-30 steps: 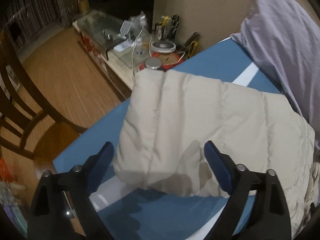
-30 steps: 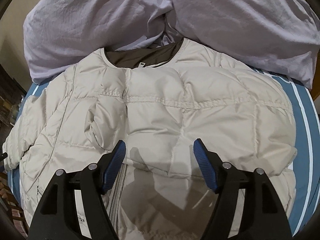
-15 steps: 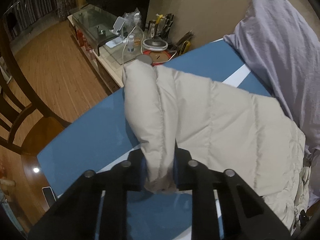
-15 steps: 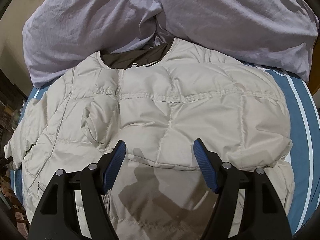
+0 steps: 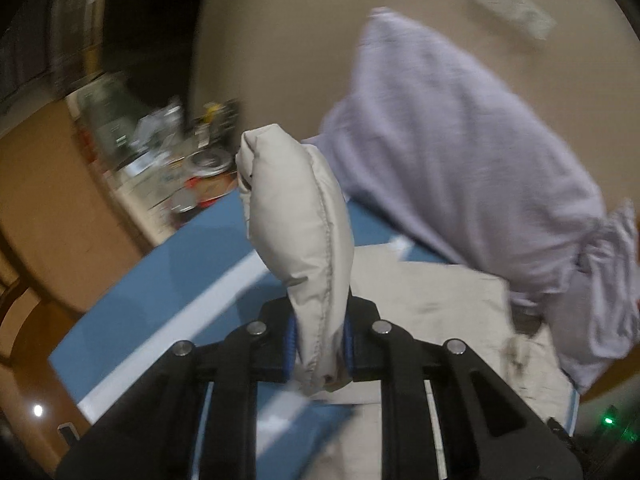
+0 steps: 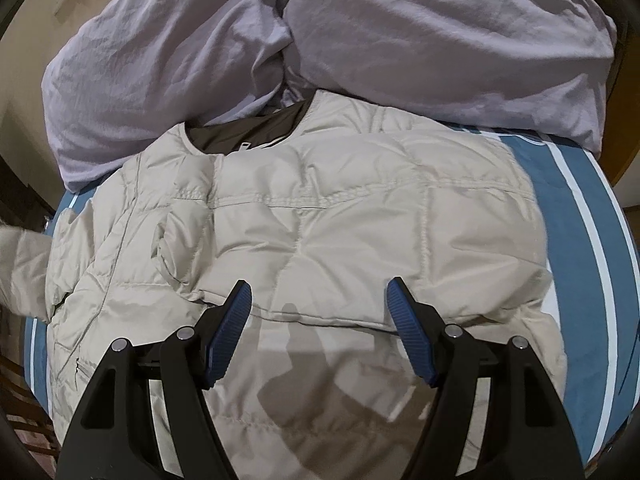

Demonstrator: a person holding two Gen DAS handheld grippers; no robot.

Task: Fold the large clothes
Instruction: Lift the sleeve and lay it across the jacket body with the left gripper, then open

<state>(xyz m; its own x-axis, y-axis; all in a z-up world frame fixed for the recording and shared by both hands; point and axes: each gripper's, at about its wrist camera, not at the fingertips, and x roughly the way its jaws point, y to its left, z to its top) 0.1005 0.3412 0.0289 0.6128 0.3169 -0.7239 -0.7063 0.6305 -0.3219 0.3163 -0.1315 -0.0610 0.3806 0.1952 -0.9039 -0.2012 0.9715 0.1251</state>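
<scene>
Left gripper [image 5: 318, 354] now clamps the cuff end of the puffer jacket's sleeve [image 5: 298, 236], blue pads pinched tight on the quilted tube. A sec ago those jaws stood wide over the sleeve as it lay flat on the bed; half a sec ago they'd closed on it. Since then the sleeve has come up off the blue striped sheet [image 5: 160, 292] and stands near upright, cuff tip raised twd the lilac pillow [image 5: 460, 152]. Left view is motion-blurred, so the lift looks to be under way.

Right gripper [image 6: 320, 330] hangs wide open above the beige puffer jacket [image 6: 340, 220], holding nothing, jaws spread over the quilted panel just below the chest seam. Its pose barely differs from a sec ago. Jacket lies spread on the bed, brown-lined collar [image 6: 248, 136] butted against the pillows, one side already turned in across the body. At the jacket's left edge a pale blur [image 6: 20, 256] shows, prob. the lifted sleeve.

Meaning for the task: grasp phase is over, fold phase starts. Judged from here, the sleeve needs carrying in across the jacket body and laying flat. Puffy fill is springy, so it may bounce back open unless pressed down; the free right gripper is well placed to pin it.
</scene>
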